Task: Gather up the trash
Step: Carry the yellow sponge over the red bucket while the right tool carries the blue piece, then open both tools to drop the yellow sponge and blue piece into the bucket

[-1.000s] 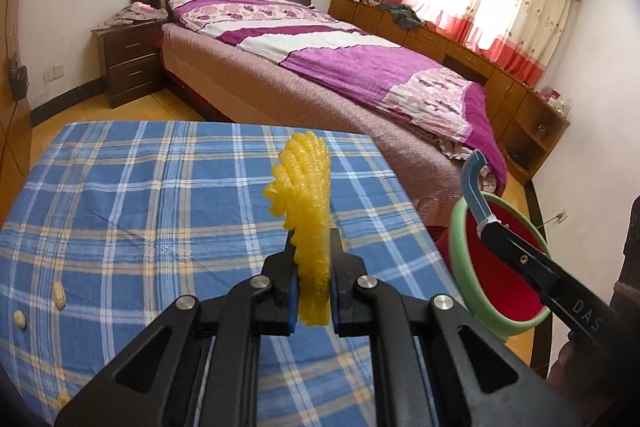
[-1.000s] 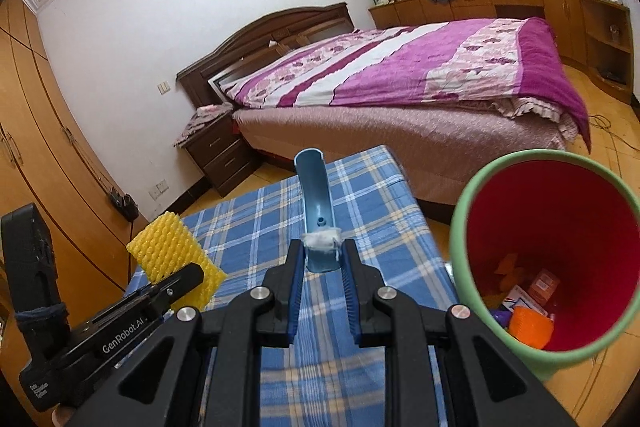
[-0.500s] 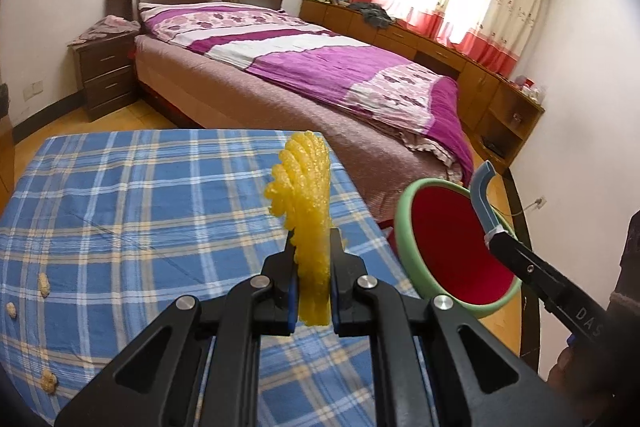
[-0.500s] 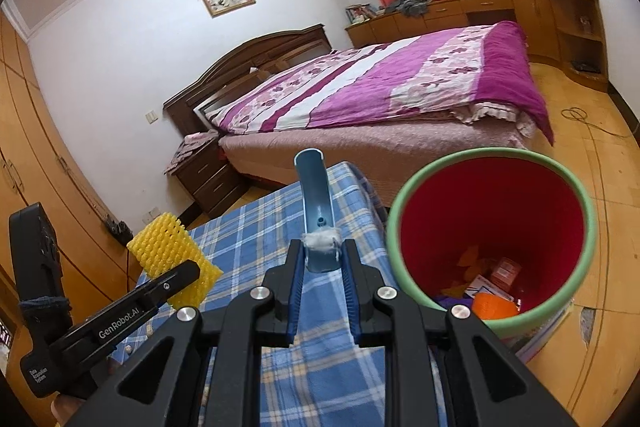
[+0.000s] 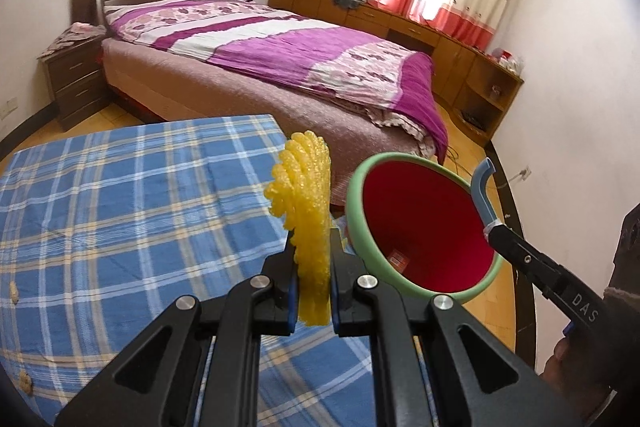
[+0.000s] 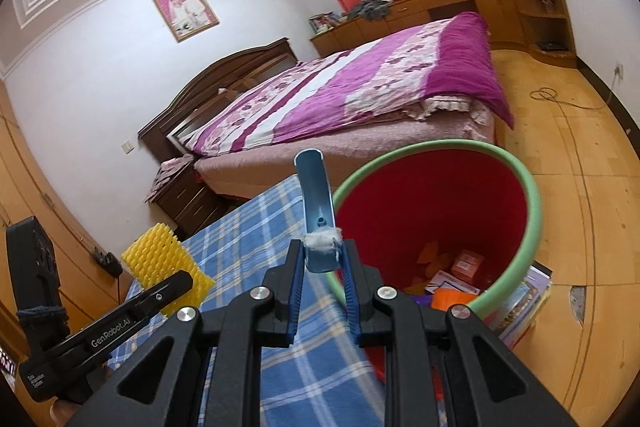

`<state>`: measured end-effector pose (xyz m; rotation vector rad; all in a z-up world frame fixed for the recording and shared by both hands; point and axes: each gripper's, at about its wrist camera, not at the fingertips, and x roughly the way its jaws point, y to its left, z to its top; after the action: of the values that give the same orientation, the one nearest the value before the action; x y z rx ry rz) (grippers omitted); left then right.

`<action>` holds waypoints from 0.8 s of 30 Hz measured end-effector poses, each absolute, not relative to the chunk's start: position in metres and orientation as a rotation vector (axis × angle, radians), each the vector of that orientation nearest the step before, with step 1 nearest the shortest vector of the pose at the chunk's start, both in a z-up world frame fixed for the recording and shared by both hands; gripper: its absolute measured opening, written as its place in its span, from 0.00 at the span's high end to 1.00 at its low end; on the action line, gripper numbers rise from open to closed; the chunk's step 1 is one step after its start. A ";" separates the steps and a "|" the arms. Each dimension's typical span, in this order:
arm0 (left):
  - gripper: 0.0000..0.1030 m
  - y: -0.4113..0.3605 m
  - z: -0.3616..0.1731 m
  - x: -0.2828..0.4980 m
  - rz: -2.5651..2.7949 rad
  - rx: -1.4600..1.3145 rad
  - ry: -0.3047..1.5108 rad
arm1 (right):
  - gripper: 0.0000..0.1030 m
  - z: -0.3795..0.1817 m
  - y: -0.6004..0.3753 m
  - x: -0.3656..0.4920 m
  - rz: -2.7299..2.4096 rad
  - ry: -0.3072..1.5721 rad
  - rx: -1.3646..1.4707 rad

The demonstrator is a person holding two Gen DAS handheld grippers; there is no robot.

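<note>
Jaws of the left gripper (image 5: 313, 291): closed on yellow foam net (image 5: 306, 211), upright, above the bench (image 5: 120, 227) edge. Jaws of the right gripper (image 6: 322, 267): closed on blue curved plastic piece (image 6: 316, 195) with a white tuft (image 6: 323, 238) at the clamp. Red bin (image 5: 420, 227), green rim, tilted: right of and below the left jaws, just right of and beyond the right jaws, already holding scraps. Small crumbs (image 5: 15, 293): on the checked cloth, far left.

Risks, judged: net released early lands on bench or floor; light foam may cling to a pad; tuft may snag; crowded grippers may collide over the rim.
</note>
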<state>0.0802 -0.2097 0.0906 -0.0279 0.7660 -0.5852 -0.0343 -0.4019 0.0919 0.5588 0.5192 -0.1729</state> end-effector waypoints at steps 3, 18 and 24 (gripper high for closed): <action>0.89 -0.224 0.087 0.079 -0.609 -0.007 0.772 | 0.80 0.085 -0.413 -0.038 -0.197 0.525 0.577; 0.89 -0.307 0.053 0.090 -0.732 0.110 0.839 | 0.80 0.040 -0.469 -0.041 -0.305 0.571 0.666; 0.81 -0.330 0.041 0.093 -0.758 0.146 0.860 | 0.77 0.025 -0.483 -0.039 -0.335 0.592 0.694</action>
<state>0.0932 -0.3299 0.0408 0.1459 0.8597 -0.7575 -0.0390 -0.4833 0.0252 0.6944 0.5921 -0.3349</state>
